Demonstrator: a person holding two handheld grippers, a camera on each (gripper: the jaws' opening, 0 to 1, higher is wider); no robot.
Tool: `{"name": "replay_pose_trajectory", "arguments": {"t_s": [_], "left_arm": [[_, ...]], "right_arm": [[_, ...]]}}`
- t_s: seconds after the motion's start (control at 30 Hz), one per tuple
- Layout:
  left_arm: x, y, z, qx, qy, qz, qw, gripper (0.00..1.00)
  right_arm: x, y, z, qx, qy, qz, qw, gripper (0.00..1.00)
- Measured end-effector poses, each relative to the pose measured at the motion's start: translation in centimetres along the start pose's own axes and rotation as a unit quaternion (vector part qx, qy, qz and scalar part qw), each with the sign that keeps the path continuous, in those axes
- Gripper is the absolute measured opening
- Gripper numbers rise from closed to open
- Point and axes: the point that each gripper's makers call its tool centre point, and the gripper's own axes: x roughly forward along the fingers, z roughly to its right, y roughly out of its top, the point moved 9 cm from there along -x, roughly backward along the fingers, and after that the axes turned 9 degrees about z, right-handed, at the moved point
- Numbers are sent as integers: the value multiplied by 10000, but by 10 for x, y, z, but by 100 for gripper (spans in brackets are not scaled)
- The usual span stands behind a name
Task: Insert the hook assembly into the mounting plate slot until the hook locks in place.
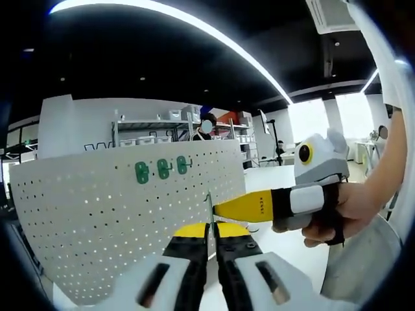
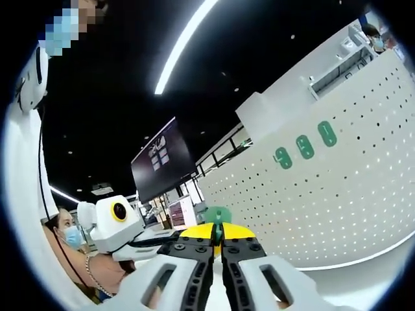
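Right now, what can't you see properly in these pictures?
- Left gripper view: the hook is a thin sliver between the left tool tips; its shape is too small to tell.
- Right gripper view: the right tool hides where the hook meets the pegboard.
- Both views: the green pieces are too small to identify.

Curved ceiling light strip (image 1: 194,29) arcs over a dark ceiling; another light strip (image 2: 185,42) runs diagonally in the right gripper view. Metal shelving (image 1: 168,129) with white bins stands behind, a person (image 1: 206,126) beside it. Dark wall screen (image 2: 163,165) hangs left of centre. Masked person (image 2: 68,236) at lower left. Bright windows (image 1: 324,116) far right
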Motion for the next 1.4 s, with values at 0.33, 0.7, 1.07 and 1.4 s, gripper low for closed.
{"name": "replay_pose_trajectory", "arguments": {"t_s": [0.33, 0.7, 1.07, 1.4], "left_arm": [[2, -3, -4, -254, 116, -236, 9993, 25], [0, -13, -9, -359, 369, -337, 9981, 69], [0, -16, -10, -405, 367, -447, 9975, 72], [0, -18, -8, -428, 367, -492, 9972, 71]], "right_arm": [[-2, 0, 3, 29, -46, -102, 9999, 0], [-2, 0, 3, -3, -77, -109, 9999, 0], [-1, 1, 2, -149, -65, -98, 9998, 0], [-3, 11, 3, -1986, -608, -531, 9767, 0]]}}
